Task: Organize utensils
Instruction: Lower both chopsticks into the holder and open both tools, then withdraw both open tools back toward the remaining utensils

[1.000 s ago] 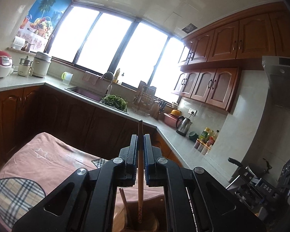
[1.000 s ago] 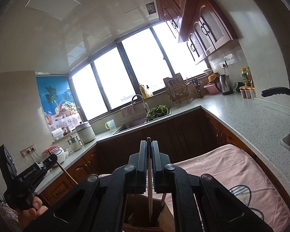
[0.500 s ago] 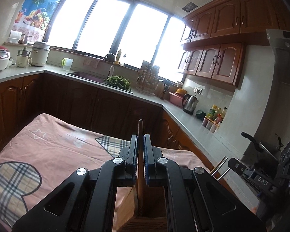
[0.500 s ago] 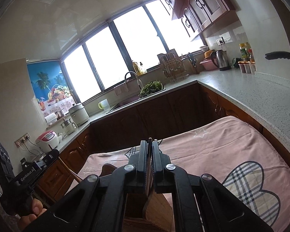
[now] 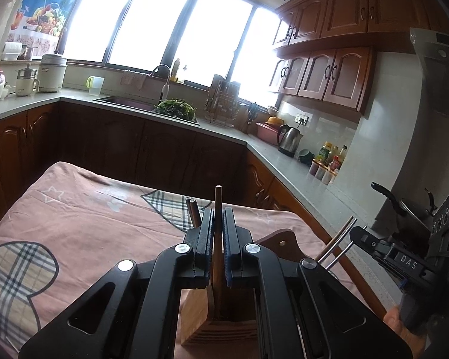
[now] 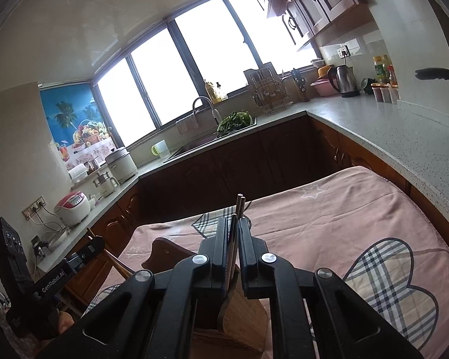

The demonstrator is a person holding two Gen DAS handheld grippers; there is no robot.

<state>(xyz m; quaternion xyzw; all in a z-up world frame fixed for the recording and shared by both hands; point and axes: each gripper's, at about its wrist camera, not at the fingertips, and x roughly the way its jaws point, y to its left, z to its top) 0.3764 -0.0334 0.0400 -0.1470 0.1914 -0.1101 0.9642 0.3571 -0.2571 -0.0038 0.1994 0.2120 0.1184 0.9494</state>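
Left gripper, jaws nearly closed, clamps an upright wooden chopstick whose lower end stands inside the wooden utensil holder. Right gripper, jaws just opening, has a thin metal utensil between them, the pads barely apart from it, above the same holder. Two more metal rods stand just beyond. The holder rests on a surface covered by pink cloth, below the kitchen counter.
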